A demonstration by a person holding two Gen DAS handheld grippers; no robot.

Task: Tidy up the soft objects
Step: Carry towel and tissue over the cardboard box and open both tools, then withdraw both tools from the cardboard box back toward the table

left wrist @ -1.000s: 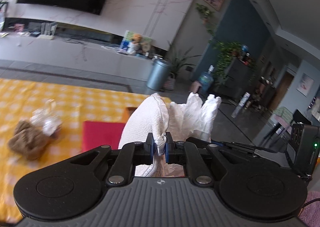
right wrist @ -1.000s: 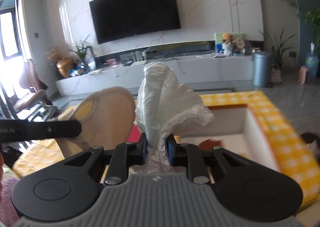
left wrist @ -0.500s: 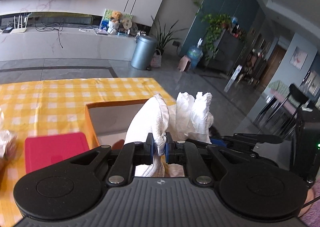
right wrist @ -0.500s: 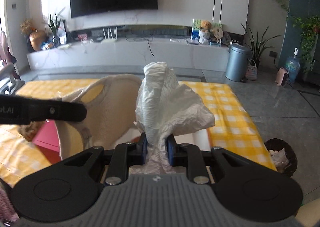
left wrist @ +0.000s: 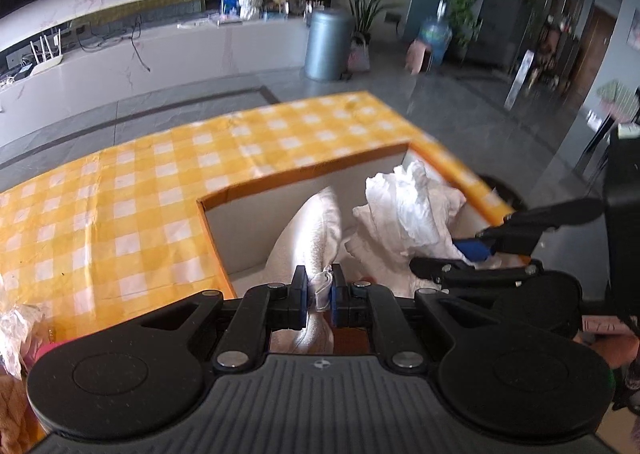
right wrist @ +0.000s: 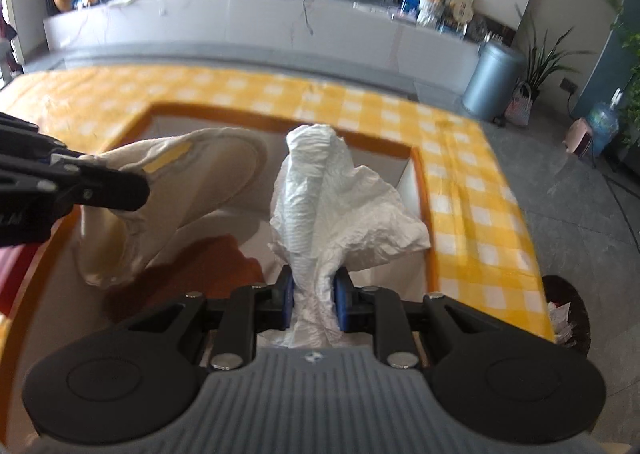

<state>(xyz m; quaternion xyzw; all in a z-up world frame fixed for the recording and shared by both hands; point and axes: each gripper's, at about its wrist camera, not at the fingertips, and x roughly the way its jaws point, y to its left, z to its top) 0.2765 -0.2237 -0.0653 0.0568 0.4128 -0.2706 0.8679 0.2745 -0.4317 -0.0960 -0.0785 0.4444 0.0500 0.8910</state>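
Observation:
My left gripper (left wrist: 319,296) is shut on the edge of a cream slipper (left wrist: 310,238). The slipper hangs down inside an open box with an orange rim (left wrist: 280,179). My right gripper (right wrist: 313,300) is shut on a crumpled white tissue (right wrist: 332,201), held over the same box (right wrist: 224,111). In the left wrist view the tissue (left wrist: 408,213) shows to the right of the slipper, with the right gripper (left wrist: 476,250) beside it. In the right wrist view the slipper (right wrist: 180,197) hangs at the left, with the left gripper's black fingers (right wrist: 92,187) on it. Something red-brown (right wrist: 192,270) lies on the box floor.
The box is set into a table with a yellow checked cloth (left wrist: 120,189). A brown plush thing (left wrist: 12,410) and clear plastic wrap (left wrist: 16,330) lie at the table's near left. A dark waste bin (right wrist: 568,310) with paper stands on the floor at the right.
Both grippers have moved over the table and tipped downward. Slipper and tissue now hang inside the box opening instead of above it. Both grips are unchanged.

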